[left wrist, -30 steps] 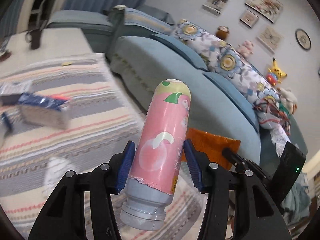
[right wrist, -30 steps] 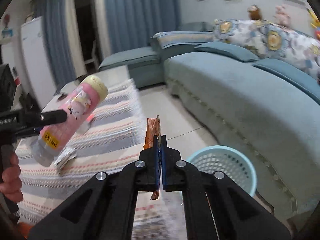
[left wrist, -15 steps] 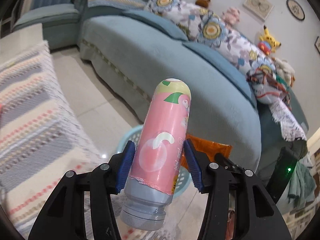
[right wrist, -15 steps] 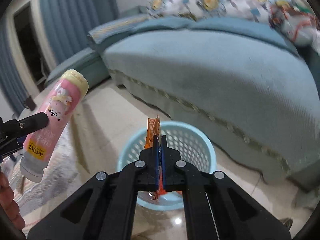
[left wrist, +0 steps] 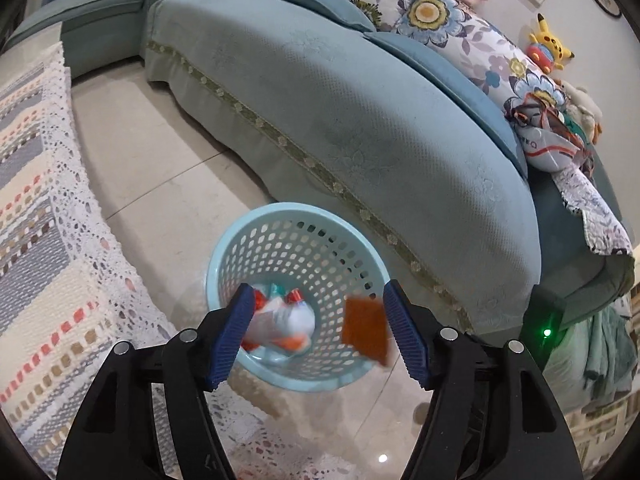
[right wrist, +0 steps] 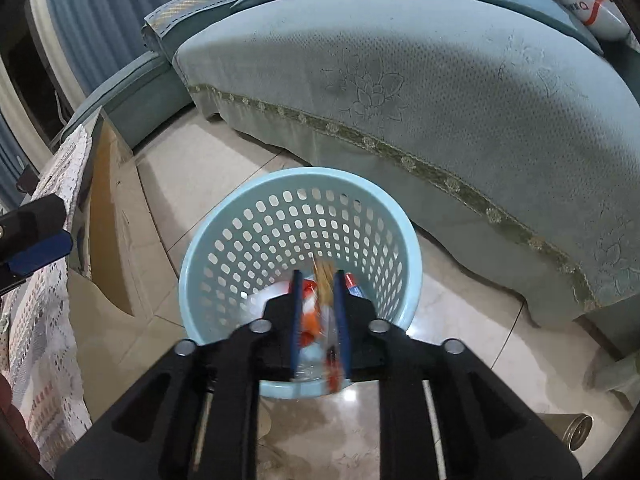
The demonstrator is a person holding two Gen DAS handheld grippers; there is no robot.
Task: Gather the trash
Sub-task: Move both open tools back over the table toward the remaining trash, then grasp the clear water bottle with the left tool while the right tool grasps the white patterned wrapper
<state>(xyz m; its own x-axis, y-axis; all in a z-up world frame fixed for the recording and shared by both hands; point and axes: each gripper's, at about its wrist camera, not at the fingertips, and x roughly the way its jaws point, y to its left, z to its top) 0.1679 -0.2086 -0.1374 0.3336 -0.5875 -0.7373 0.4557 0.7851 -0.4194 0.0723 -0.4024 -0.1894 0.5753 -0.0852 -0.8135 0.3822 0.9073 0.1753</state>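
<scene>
A: Report task status, working left to right.

B: In the left wrist view, the striped cloth (left wrist: 44,208) over the surface fills the left edge; no trash shows on the part in view. At lower centre stands the blue basket (left wrist: 256,220) on the floor tiles, just beside the sofa (left wrist: 360,120). The left gripper (left wrist: 316,332) hangs above the basket, jaws spread wide with nothing between them. The pink bottle (left wrist: 280,322) lies blurred at the basket bottom among other items. To its right, the orange wrapper (left wrist: 366,330) shows blurred within the basket opening; whether it has landed, I cannot tell.

A: And the right wrist view?

B: The right gripper (right wrist: 320,312) is over the basket at lower centre, jaws parted a little, clamping nothing. The wrapper appears edge-on between them, apparently free.

A: Difference from half a second ago?

B: Then the left jaws clamped the bottle and the right jaws were closed tight on the wrapper, both above the basket. Both pairs have since opened and both items have dropped.

A: Remaining work?

B: My judgement: this deposit is done or nearly so. Whether trash remains elsewhere on the surface cannot be determined from these views.
</scene>
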